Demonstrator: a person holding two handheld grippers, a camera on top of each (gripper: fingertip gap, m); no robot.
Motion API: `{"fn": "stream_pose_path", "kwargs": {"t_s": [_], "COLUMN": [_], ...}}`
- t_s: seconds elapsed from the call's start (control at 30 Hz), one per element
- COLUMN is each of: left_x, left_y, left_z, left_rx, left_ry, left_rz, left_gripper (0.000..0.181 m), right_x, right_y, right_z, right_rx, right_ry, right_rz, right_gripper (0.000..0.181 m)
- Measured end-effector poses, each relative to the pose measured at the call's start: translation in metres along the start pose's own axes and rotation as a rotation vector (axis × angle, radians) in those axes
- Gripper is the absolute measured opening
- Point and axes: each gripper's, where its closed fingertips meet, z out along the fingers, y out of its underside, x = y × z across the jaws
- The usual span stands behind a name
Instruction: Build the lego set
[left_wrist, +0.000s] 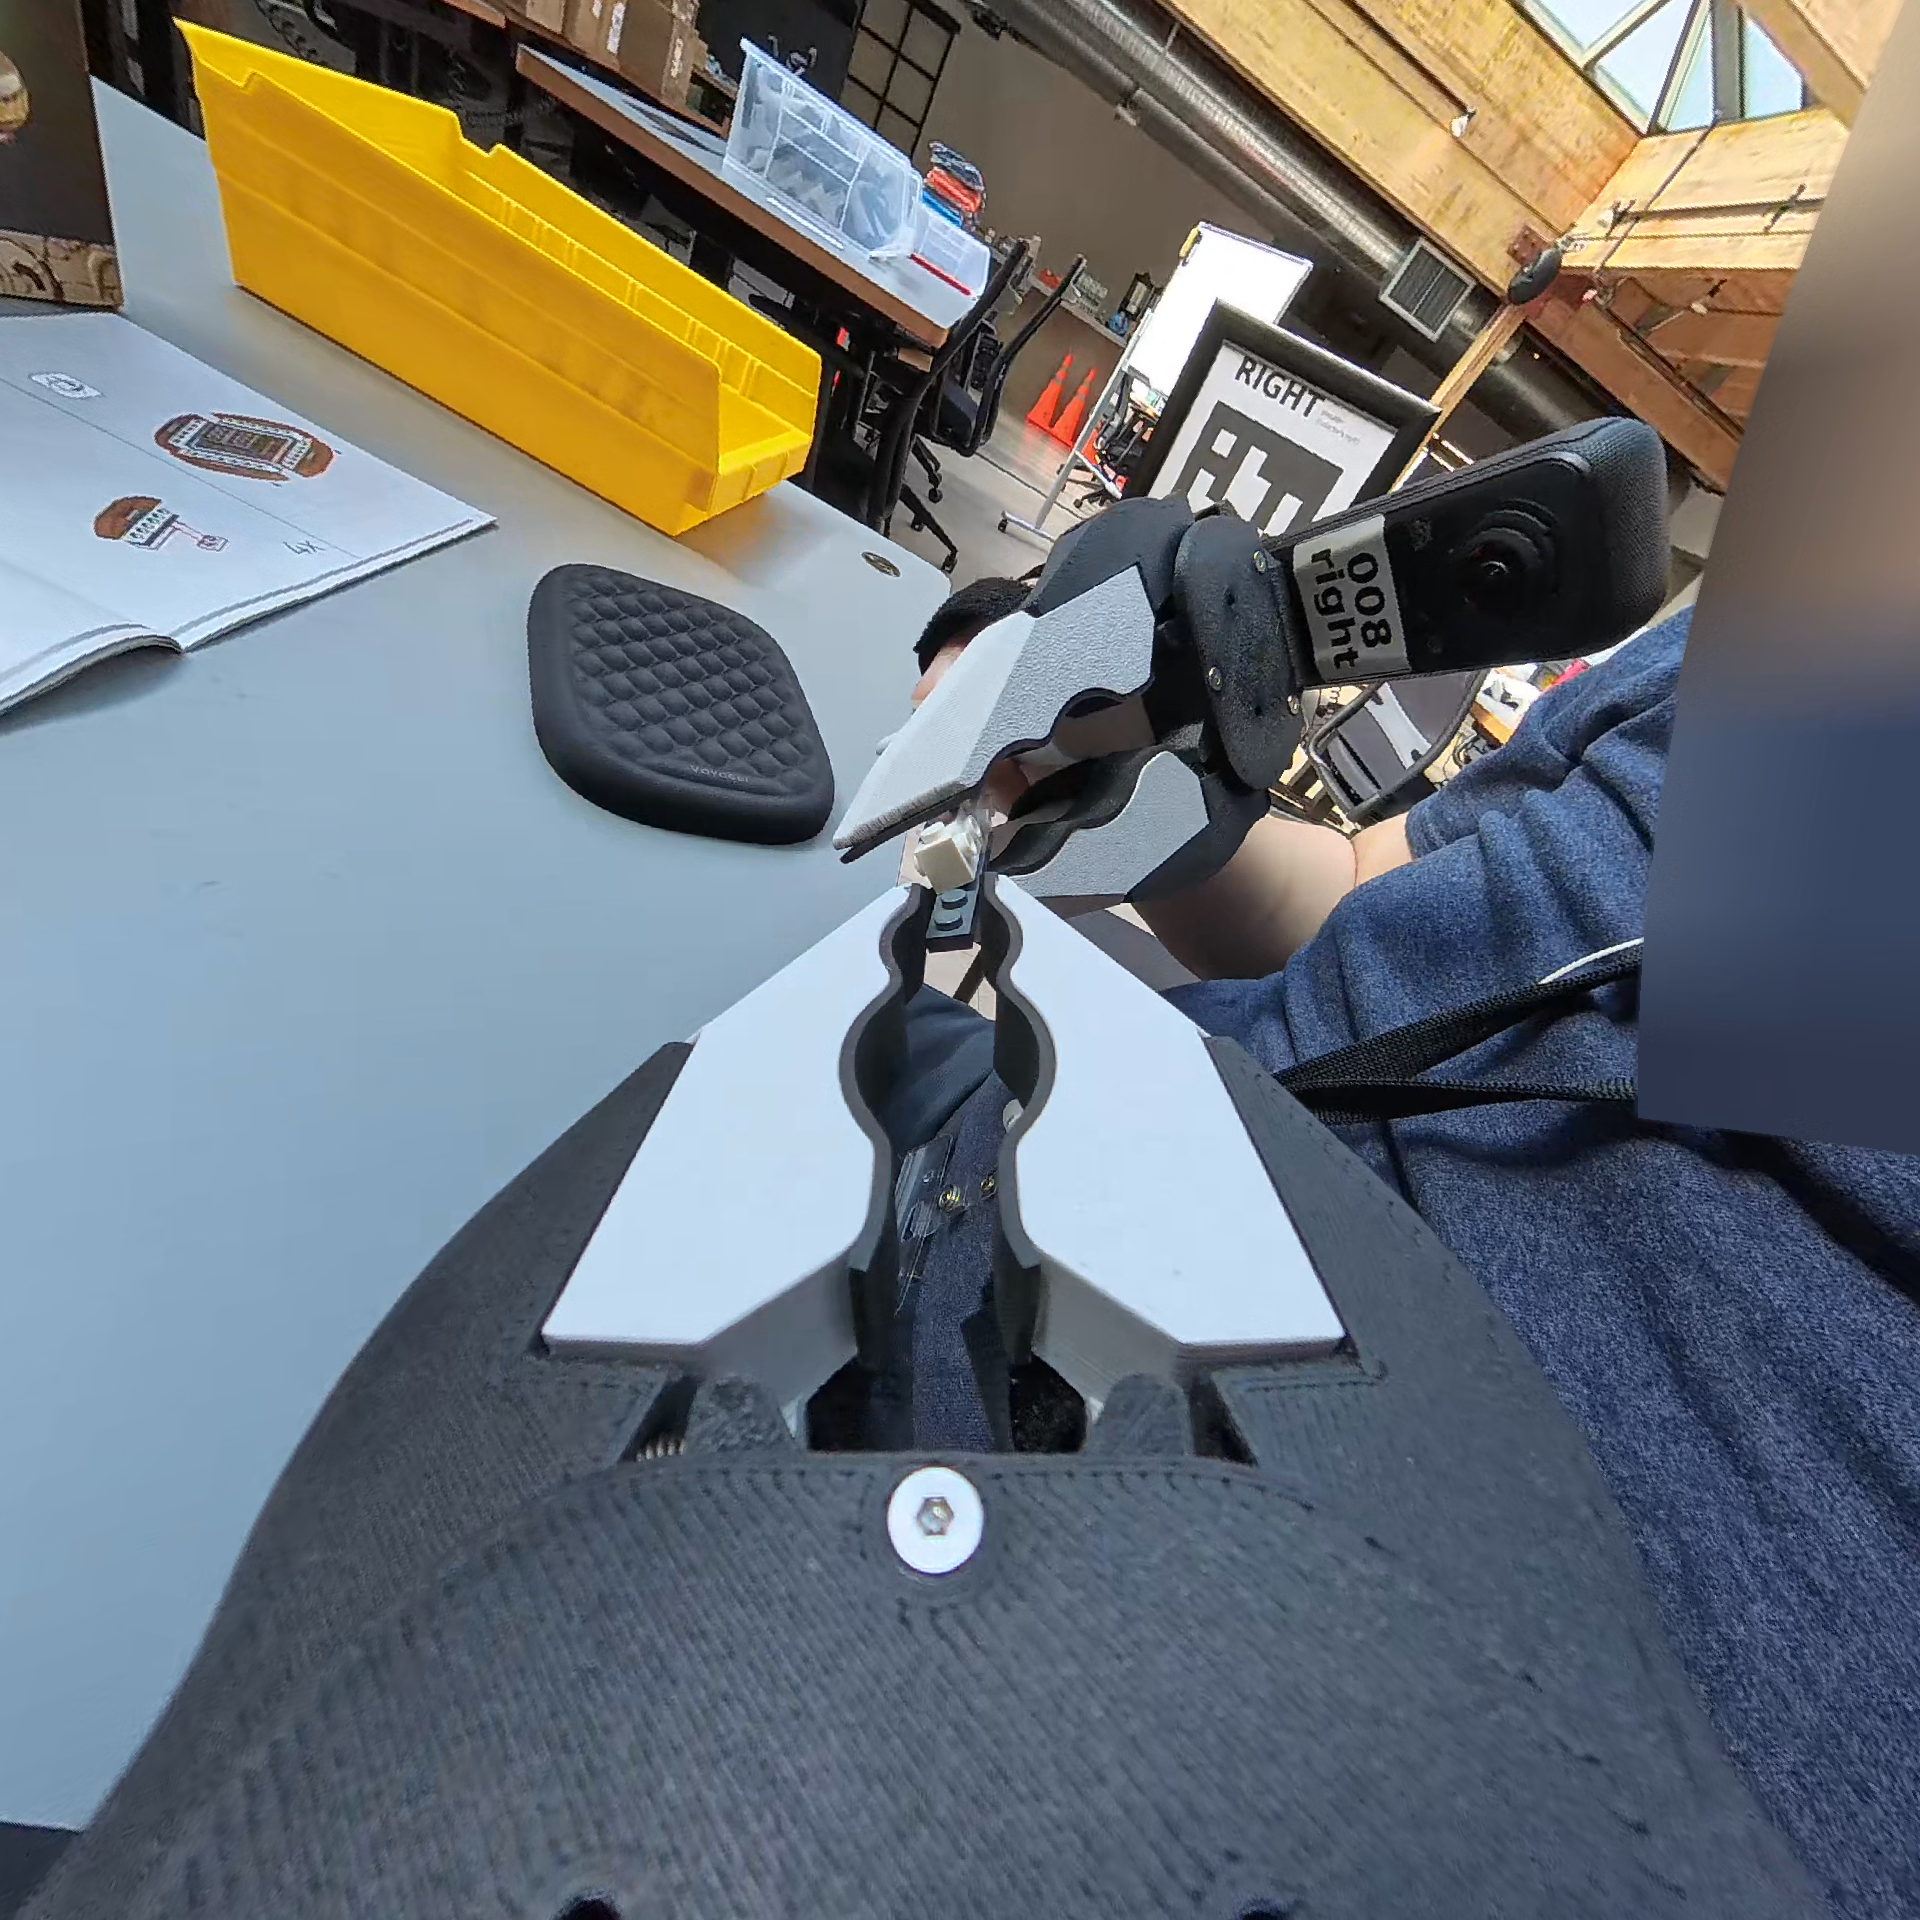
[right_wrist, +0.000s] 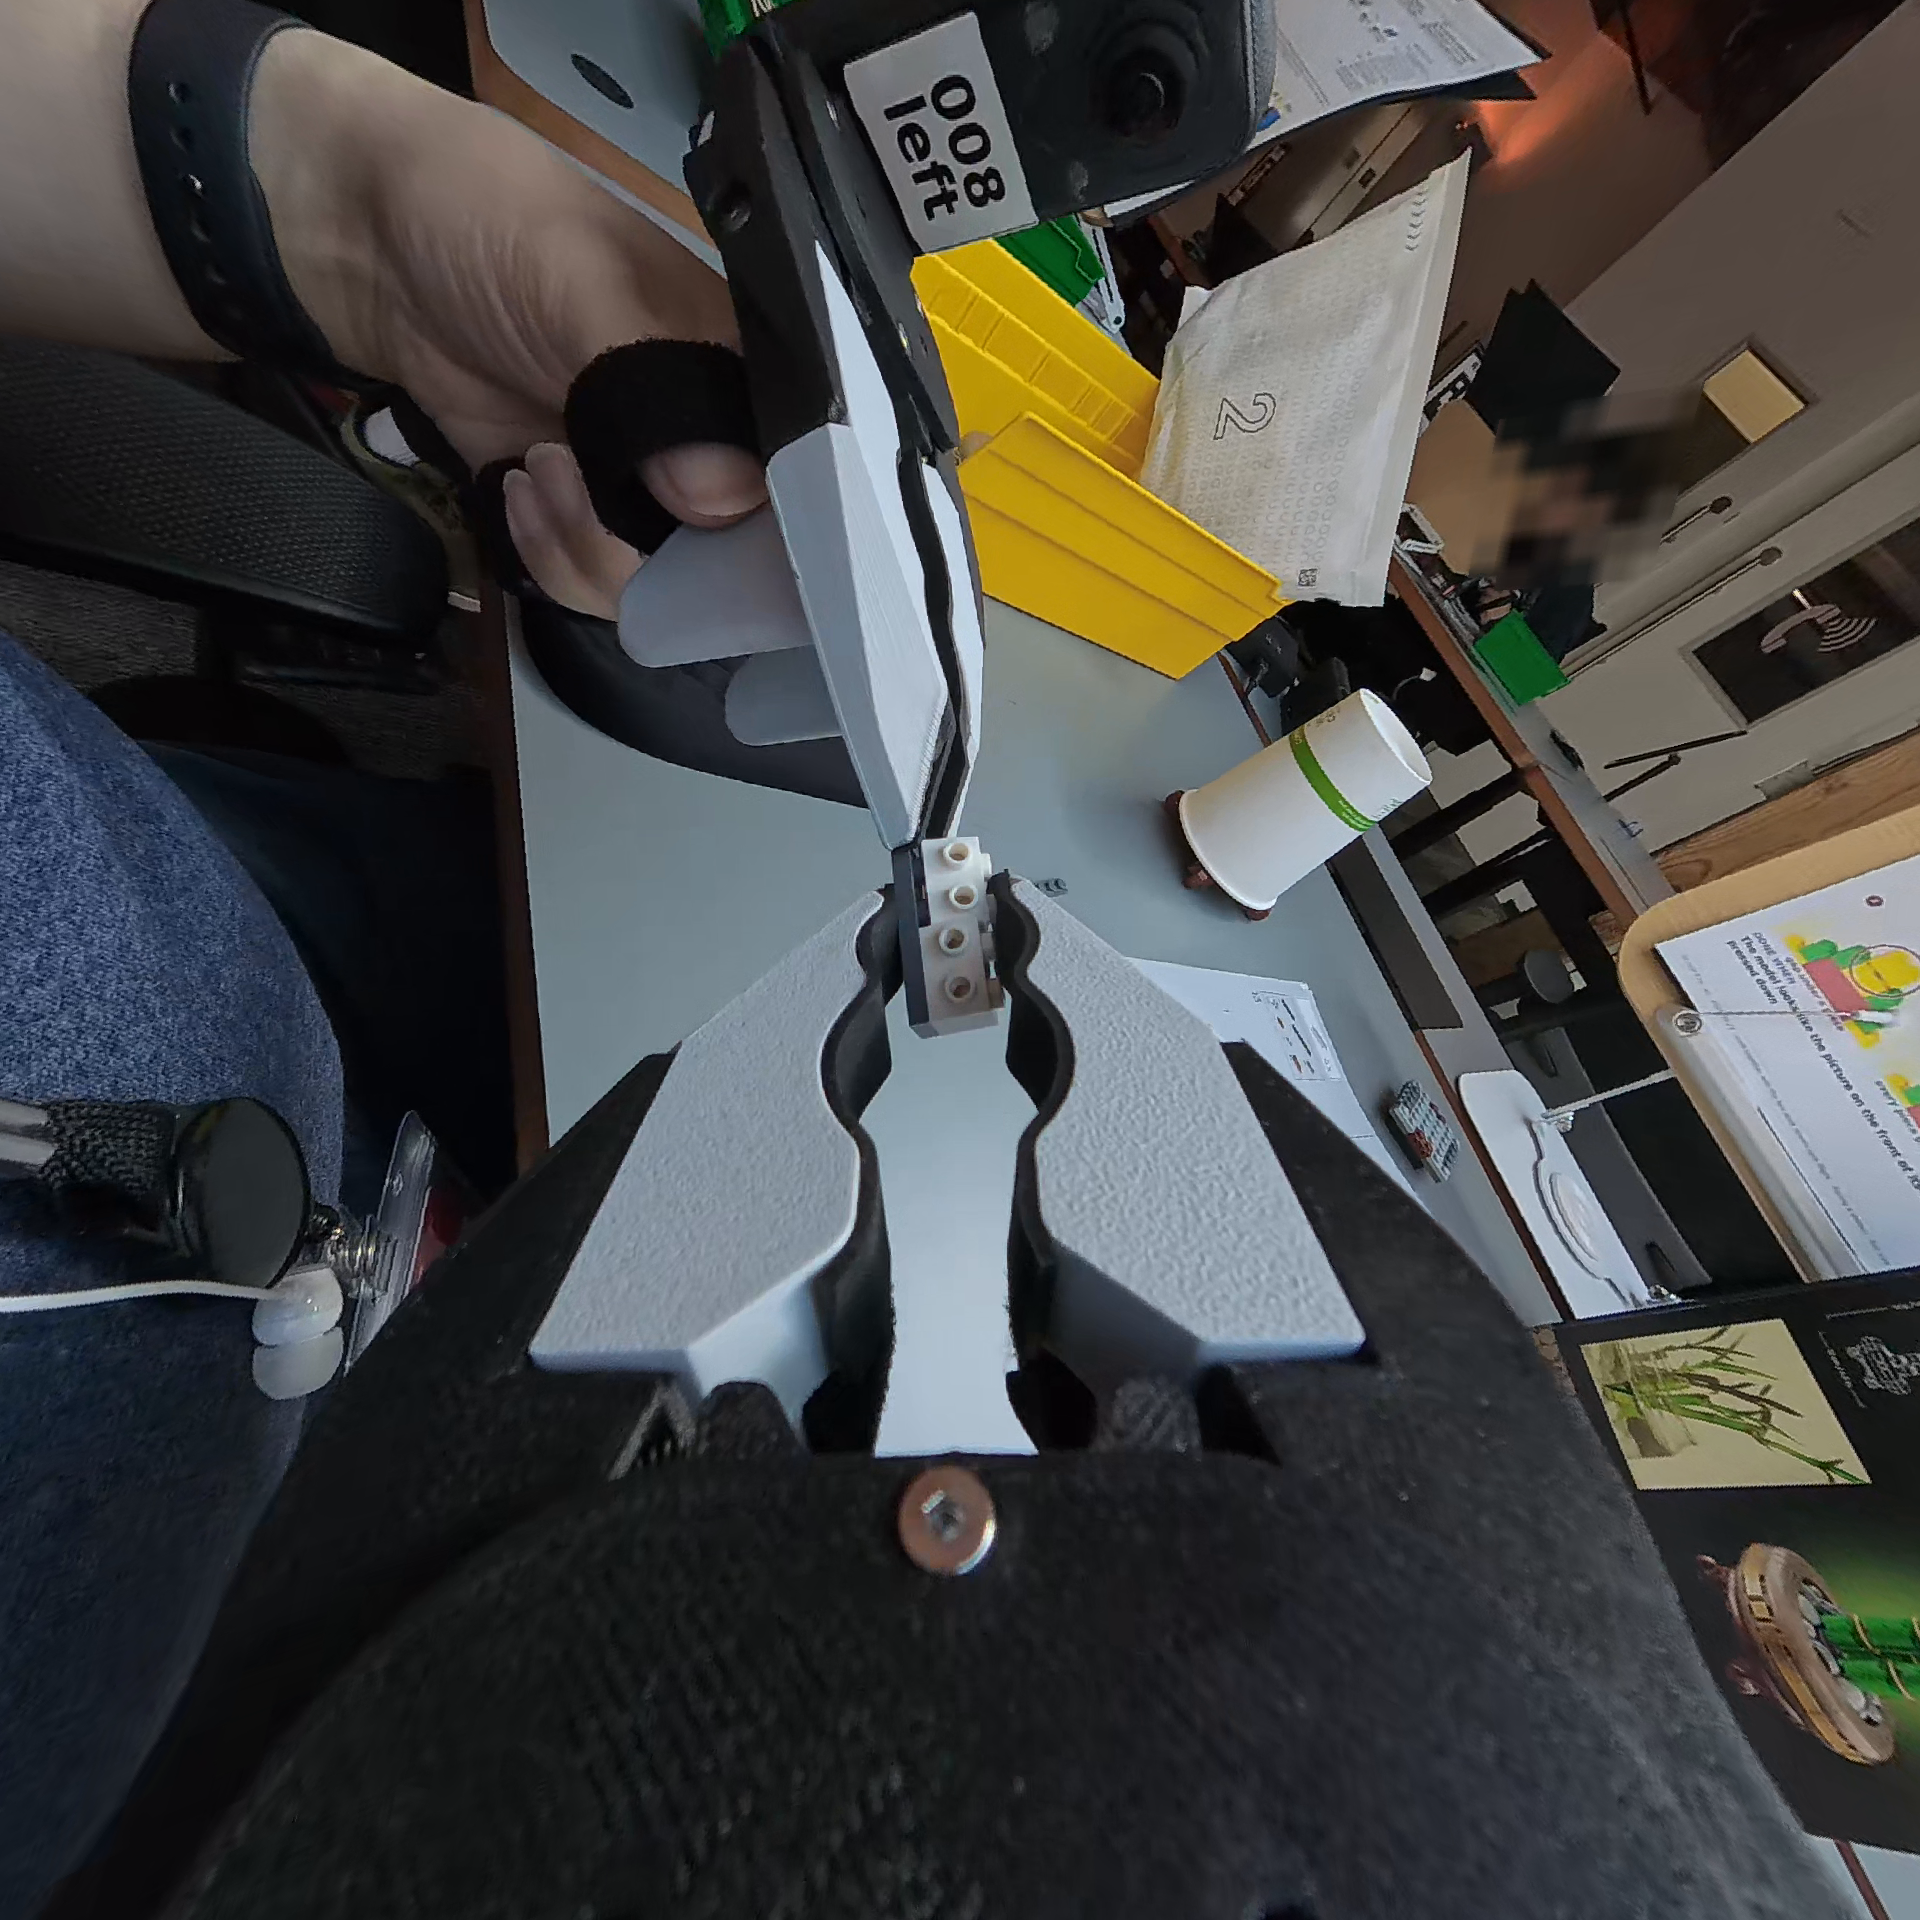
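Alignment is what the step in hand appears to turn on, since both grippers meet on one small stack of bricks held in the air above the person's lap, clear of the grey table (right_wrist: 644, 831). The right gripper (right_wrist: 951, 940) is clenched on the white brick row (right_wrist: 961, 940), its fingertips pinching the row from either side just ahead of its wavy black pads. The left gripper (left_wrist: 951, 914) is closed on the dark grey plate (left_wrist: 951, 920), which lies flat against the white row's side nearest that gripper; in the right wrist view the plate (right_wrist: 912, 935) shows as a thin dark strip touching the white studs' neighbours along its length. Whether the two pieces are fully seated cannot be told. To do it well, the person should probably keep both grips firm near the tips, hold the plate's edges flush with the row, and press straight along the stud direction, not at a tilt. A skewed push could pop the thin plate out of the left tips. The instruction booklet (left_wrist: 208, 499) lies well beyond the left gripper, beside the yellow bin (left_wrist: 499, 291).
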Motion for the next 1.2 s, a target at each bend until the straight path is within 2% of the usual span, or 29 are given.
{"fn": "stream_pose_path", "kwargs": {"t_s": [0.33,0.73,1.07,1.2], "left_x": [-0.003,-0.009,-0.008,-0.011], "left_y": [0.001,-0.004,-0.001,0.003], "left_z": [0.003,0.006,0.005,0.006], "left_rx": [-0.014,0.039,0.003,-0.047], "left_ry": [-0.003,0.017,-0.015,-0.065], "left_rz": [-0.045,-0.142,-0.074,-0.038], "left_gripper": [0.005,0.005,0.005,0.005], "right_x": [0.006,0.013,0.012,0.009], "right_y": [0.004,0.006,0.006,0.011], "right_z": [-0.001,0.000,0.001,0.004], "right_rx": [-0.019,-0.009,0.014,-0.026], "right_ry": [0.033,0.064,0.047,0.036], "right_rz": [-0.017,-0.019,0.025,0.010], "right_gripper": [0.016,0.016,0.022,0.024]}}
